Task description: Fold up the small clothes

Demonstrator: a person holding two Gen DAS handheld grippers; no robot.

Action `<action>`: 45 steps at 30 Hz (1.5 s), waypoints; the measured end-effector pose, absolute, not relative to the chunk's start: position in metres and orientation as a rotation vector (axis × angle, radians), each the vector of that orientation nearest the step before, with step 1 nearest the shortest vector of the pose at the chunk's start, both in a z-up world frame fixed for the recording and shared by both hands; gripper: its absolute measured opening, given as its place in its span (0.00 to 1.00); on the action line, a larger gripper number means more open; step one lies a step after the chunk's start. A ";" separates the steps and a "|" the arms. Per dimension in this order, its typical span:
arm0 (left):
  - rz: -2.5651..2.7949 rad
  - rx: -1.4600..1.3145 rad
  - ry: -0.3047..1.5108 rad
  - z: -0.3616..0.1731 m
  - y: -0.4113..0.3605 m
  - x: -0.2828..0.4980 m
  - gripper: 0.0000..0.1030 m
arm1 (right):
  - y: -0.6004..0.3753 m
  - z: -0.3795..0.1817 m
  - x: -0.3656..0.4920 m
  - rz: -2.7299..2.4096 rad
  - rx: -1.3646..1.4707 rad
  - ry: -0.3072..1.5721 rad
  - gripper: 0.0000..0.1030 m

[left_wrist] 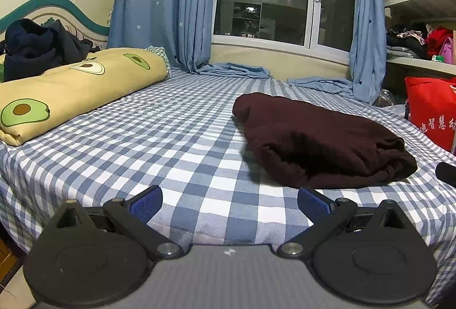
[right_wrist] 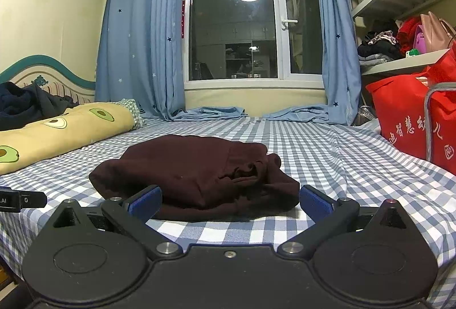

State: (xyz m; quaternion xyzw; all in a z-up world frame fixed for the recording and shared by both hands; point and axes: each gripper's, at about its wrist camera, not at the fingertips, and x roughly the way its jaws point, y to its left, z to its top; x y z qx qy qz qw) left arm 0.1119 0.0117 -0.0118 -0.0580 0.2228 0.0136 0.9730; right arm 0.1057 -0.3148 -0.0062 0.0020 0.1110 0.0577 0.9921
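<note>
A dark maroon garment (left_wrist: 319,141) lies folded in a thick bundle on the blue-and-white checked bed sheet (left_wrist: 171,138). My left gripper (left_wrist: 229,202) is open and empty, low over the sheet, to the left of and nearer than the garment. In the right wrist view the same garment (right_wrist: 196,175) lies straight ahead. My right gripper (right_wrist: 230,199) is open and empty, its blue pads (right_wrist: 145,202) just short of the bundle's near edge. The left gripper's black tip (right_wrist: 22,199) shows at the left edge of that view.
A yellow avocado-print quilt (left_wrist: 71,98) lies rolled at the left with dark clothes (left_wrist: 37,49) piled on it. A red bag (right_wrist: 413,121) stands at the right by the shelves (right_wrist: 404,64). Blue curtains (right_wrist: 136,52) and a window are behind the bed.
</note>
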 end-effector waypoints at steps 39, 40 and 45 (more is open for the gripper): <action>0.021 -0.069 0.461 -0.012 0.004 0.117 0.99 | -0.316 -0.006 0.109 0.121 -0.005 0.222 1.00; 0.024 -0.059 0.461 -0.012 0.003 0.117 0.99 | -0.316 -0.007 0.109 0.121 -0.008 0.221 1.00; 0.065 -0.044 0.465 -0.010 0.002 0.117 0.99 | -0.319 -0.007 0.110 0.116 -0.003 0.218 1.00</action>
